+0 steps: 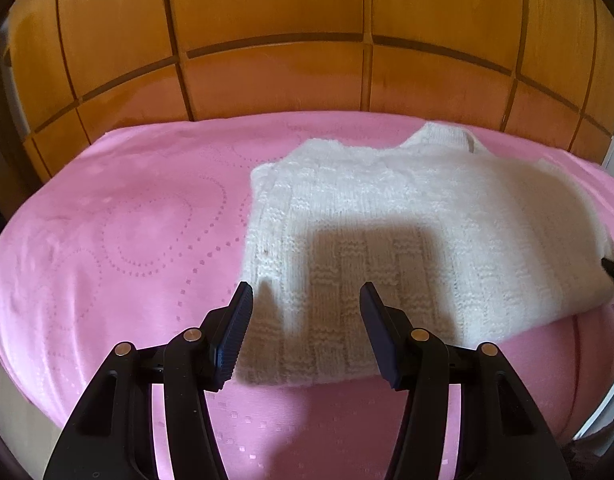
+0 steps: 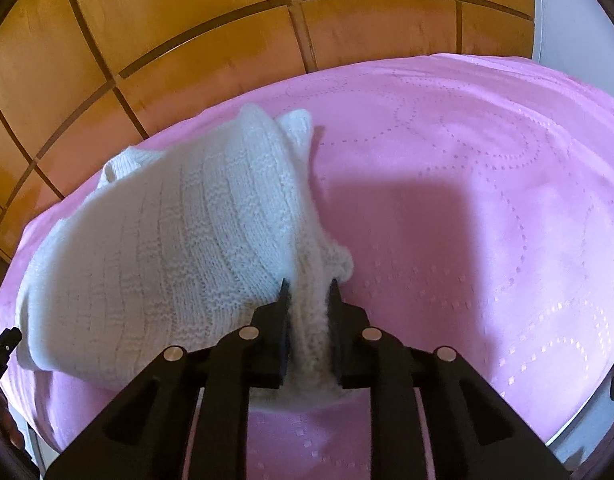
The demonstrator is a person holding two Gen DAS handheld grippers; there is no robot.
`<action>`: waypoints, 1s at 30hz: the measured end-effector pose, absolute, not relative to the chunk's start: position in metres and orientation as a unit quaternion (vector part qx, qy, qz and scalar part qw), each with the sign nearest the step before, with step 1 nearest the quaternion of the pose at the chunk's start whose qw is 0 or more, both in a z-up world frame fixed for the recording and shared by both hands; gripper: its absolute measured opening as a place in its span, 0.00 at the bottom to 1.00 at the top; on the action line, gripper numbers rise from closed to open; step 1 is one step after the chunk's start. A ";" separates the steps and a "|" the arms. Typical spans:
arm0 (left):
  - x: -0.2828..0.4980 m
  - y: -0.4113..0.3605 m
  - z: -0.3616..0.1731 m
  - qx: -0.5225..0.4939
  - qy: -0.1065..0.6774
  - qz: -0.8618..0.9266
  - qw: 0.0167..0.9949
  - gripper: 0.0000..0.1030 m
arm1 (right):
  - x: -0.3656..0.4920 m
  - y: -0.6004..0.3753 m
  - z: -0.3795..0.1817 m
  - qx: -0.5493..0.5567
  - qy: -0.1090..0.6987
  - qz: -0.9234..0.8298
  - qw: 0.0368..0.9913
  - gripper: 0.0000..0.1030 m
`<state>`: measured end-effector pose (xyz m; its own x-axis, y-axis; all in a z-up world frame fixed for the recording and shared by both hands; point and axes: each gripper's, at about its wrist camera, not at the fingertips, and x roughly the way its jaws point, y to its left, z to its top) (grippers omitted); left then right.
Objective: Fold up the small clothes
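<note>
One garment: white knitted sweater (image 1: 407, 240), lying on the pink cover (image 1: 119, 240), nearer its front edge than its far one.
Knit: chunky, fuzzy yarn; ribbed columns with basket-weave blocks; ribbed neck band at the far end.
Shape: flat body, one side gathered up into a ridge.
Surface: pink cover (image 2: 487, 200), smooth, slight sheen, with dotted loops and small woven squares; whether bed or bench lies beneath, cannot tell.
Backdrop: orange-brown wooden panelling (image 1: 267, 60) with dark grooves, behind the far edge.
Left tool (image 1: 305, 330): jaws spread apart, standing over the sweater's near hem, pads not pressing it.
Right tool (image 2: 310, 316): jaws narrow, clamped on the gathered side edge of the sweater (image 2: 167, 248).
</note>
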<state>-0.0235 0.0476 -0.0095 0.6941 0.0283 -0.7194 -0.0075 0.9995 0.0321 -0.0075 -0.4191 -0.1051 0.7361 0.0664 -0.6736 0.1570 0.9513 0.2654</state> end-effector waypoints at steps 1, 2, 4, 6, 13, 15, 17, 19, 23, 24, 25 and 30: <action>-0.024 0.049 -0.007 0.009 0.388 0.010 0.921 0.62 | -0.008 -0.420 -0.106 0.156 0.362 -0.025 0.919 0.17; -0.025 0.049 -0.005 0.007 0.384 0.010 0.923 0.65 | -0.008 -0.421 -0.106 0.161 0.361 -0.023 0.918 0.18; -0.026 0.048 -0.001 0.005 0.380 0.006 0.925 0.65 | -0.010 -0.422 -0.106 0.162 0.360 -0.023 0.919 0.20; -0.026 0.048 0.003 0.003 0.376 0.002 0.926 0.65 | -0.007 -0.419 -0.106 0.157 0.359 -0.028 0.919 0.21; -0.021 0.044 0.012 -0.002 0.366 -0.014 0.931 0.65 | -0.007 -0.419 -0.104 0.159 0.361 -0.037 0.918 0.31; -0.018 0.043 0.013 -0.003 0.365 -0.016 0.931 0.65 | -0.008 -0.419 -0.104 0.161 0.361 -0.040 0.918 0.36; -0.014 0.041 0.014 -0.003 0.365 -0.020 0.931 0.65 | -0.007 -0.420 -0.103 0.159 0.363 -0.044 0.917 0.42; -0.011 0.039 0.014 0.001 0.365 -0.022 0.931 0.65 | -0.007 -0.423 -0.102 0.161 0.364 -0.049 0.916 0.54; -0.003 0.034 0.013 0.006 0.366 -0.027 0.930 0.65 | -0.006 -0.429 -0.098 0.166 0.367 -0.054 0.914 0.62; -0.001 0.033 0.013 0.007 0.367 -0.028 0.930 0.65 | -0.006 -0.430 -0.097 0.167 0.367 -0.054 0.913 0.64; 0.001 0.032 0.013 0.007 0.368 -0.028 0.929 0.65 | -0.006 -0.431 -0.097 0.169 0.367 -0.054 0.913 0.66; 0.010 0.028 0.008 0.015 0.375 -0.031 0.927 0.65 | -0.003 -0.438 -0.092 0.180 0.361 -0.048 0.914 0.68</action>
<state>0.0103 0.0283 0.0078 0.7175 -0.0459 -0.6950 0.0682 0.9977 0.0046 -0.0030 -0.4377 -0.0922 0.7341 0.0418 -0.6778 0.2184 0.9305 0.2940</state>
